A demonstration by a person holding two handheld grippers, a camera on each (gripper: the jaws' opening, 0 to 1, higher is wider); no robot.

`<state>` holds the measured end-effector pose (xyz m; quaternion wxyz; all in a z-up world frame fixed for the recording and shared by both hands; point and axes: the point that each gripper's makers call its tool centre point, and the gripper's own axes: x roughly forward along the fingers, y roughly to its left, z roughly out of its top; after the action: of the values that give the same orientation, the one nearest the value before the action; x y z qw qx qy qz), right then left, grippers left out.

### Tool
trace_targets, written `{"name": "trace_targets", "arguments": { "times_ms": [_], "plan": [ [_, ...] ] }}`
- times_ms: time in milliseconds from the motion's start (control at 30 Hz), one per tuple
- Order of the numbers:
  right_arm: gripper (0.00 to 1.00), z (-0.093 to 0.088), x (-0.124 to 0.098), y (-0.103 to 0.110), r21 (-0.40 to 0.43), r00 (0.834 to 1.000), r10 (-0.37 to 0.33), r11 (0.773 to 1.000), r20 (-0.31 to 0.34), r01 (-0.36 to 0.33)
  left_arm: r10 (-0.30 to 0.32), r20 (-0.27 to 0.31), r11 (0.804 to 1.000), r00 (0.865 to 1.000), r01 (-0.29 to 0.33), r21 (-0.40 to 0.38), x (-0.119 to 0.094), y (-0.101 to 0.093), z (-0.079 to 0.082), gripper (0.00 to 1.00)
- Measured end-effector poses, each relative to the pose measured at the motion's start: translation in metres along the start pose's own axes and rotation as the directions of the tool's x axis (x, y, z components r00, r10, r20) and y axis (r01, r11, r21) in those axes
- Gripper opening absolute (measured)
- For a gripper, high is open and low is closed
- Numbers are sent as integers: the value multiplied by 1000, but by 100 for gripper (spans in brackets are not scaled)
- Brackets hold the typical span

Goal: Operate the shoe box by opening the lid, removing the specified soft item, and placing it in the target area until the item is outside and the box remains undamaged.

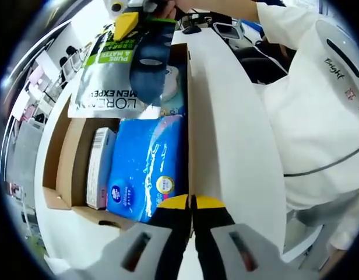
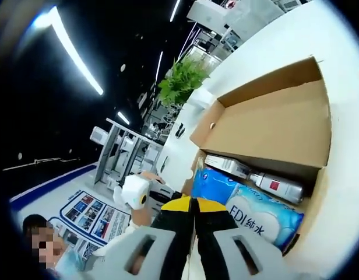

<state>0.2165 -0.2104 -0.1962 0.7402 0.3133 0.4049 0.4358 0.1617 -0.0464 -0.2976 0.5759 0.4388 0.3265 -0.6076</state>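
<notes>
the white table [image 1: 238,146] takes up most of the left gripper view, and a person in a white jacket [image 1: 319,105] stands against its far side. on the table sits the open cardboard shoe box [image 1: 66,169], brown inside, its lid [image 2: 273,125] folded back and seen in the right gripper view as a wide flap standing up behind the contents. inside the box, the biggest thing is a blue pack of tissues [image 1: 147,172] lying along the middle, with a narrow white and pink carton [image 1: 99,166] just beside it against the box wall. a grey and green sachet [image 1: 112,73] is up out of the box at its far end together with a dark sock [image 1: 149,64], the soft item; both hang from the other gripper's yellow tip at the top of the left gripper view, so the sock is above the box, not yet on the table. in the right gripper view a light blue pack of pads [image 2: 264,219] lies at the near end of the box, touching a silver can [image 2: 278,186] on its side. the left gripper [image 1: 191,204] has its yellow-tipped jaws pressed together on nothing over the box's near edge. the right gripper [image 2: 193,204] shows its jaws closed in its own view, and what they pinch cannot be told there.
</notes>
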Motion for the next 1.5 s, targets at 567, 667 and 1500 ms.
{"name": "trace_targets", "arguments": {
  "times_ms": [567, 667, 1500],
  "plan": [
    [0, 6, -45, 10, 36, 992, 122, 992, 29, -123, 0, 13, 1000, 1000, 0, -4, 1, 0, 0, 1],
    [0, 12, -63, 28, -20, 977, 202, 979, 62, -201, 0, 19, 1000, 1000, 0, -4, 1, 0, 0, 1],
    [0, 5, -128, 31, 11, 944, 267, 962, 196, -275, 2, 33, 1000, 999, -2, -1, 1, -1, 0, 1]
  ]
}}
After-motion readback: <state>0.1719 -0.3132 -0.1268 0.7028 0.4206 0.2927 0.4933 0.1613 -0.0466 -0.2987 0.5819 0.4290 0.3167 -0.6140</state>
